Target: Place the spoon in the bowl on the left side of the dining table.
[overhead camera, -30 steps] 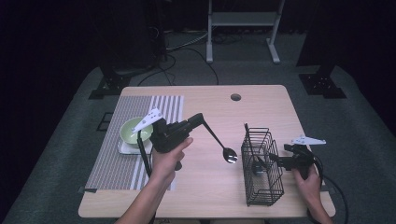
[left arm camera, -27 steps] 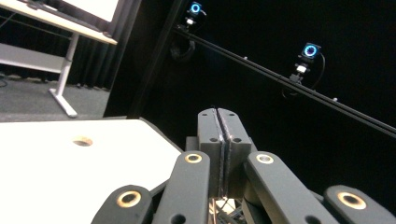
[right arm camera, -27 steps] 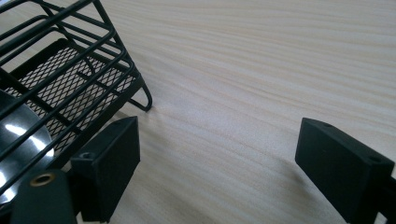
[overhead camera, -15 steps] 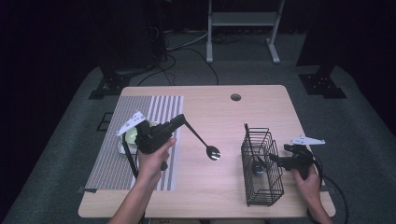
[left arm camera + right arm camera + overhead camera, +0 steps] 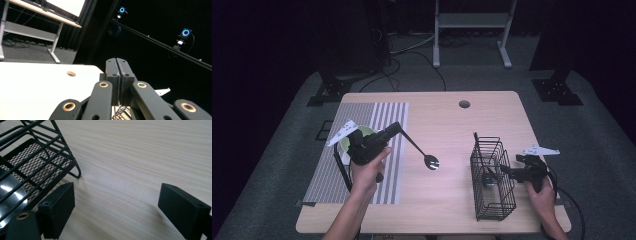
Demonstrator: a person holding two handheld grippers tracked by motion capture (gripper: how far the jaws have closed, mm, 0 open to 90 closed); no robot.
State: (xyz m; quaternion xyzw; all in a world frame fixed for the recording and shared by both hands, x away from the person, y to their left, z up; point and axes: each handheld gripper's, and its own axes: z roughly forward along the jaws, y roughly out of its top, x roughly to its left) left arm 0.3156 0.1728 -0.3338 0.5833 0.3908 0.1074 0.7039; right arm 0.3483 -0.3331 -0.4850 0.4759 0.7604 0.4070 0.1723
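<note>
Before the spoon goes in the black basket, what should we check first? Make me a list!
1. Spoon held tight: ok, the left hand-held gripper has its jaws pressed shut on the handle end.
2. Spoon off the table: cannot tell, its bowl hangs low over the wood.
3. Wire basket standing upright: ok.
4. Room in the basket: cannot tell, a shiny utensil already sits inside.
5. Right hand-held gripper steadying the basket: not ok, its jaws are open beside the basket, gripping nothing.
6. Green bowl out of the path: ok, it sits on the striped mat.
</note>
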